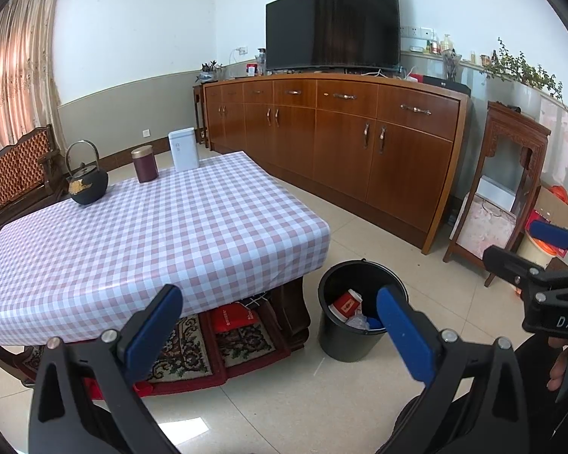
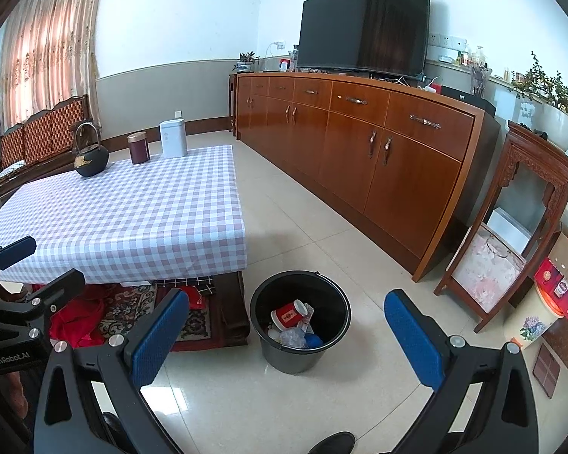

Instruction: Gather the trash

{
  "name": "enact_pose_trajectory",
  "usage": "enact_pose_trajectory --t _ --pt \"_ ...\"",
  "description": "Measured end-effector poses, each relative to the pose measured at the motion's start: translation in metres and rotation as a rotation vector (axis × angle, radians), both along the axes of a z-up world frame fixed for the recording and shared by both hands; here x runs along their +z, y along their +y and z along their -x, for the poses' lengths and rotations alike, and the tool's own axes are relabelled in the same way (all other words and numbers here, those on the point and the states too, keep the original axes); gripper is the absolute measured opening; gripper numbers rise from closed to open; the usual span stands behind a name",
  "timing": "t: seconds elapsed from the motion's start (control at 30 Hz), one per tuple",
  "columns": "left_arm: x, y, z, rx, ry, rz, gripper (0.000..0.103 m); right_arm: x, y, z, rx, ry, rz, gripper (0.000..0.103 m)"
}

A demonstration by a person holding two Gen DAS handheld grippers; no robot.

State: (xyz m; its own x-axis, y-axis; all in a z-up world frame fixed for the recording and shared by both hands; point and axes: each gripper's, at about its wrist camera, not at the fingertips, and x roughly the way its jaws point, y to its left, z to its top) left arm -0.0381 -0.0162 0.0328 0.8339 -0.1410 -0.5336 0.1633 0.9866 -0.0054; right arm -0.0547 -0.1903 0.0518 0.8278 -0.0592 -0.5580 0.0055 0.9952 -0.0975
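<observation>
Both the left tongs (image 1: 280,325) and right tongs (image 2: 286,325) are released, grasping nothing; the trash, a red-and-white carton (image 2: 288,314) among wrappers, lies in the round black plastic bucket (image 2: 269,335) on the floor off the checked-cloth bench's (image 2: 132,212) near corner; collecting looks finished, and the next move calls for scanning for leftovers.

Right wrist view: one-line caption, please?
Open right tongs hover empty over a black bucket holding trash, beside the checkered table.

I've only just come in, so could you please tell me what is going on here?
A person is collecting trash with a claw in each hand. Both the left claw and the right claw are open and empty, held above the floor near the black bucket, which already holds a red cup and some wrappers. The checkered table carries only a kettle and two canisters.
</observation>
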Motion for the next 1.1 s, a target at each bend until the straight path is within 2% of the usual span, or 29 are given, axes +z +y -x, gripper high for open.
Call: enact_pose_trajectory --t 1.1 --pt "0.0027 -0.0015 -0.0021 -0.016 -0.001 -0.009 0.103 -0.0016 -0.0019 -0.0014 -0.011 0.006 0.004 0.103"
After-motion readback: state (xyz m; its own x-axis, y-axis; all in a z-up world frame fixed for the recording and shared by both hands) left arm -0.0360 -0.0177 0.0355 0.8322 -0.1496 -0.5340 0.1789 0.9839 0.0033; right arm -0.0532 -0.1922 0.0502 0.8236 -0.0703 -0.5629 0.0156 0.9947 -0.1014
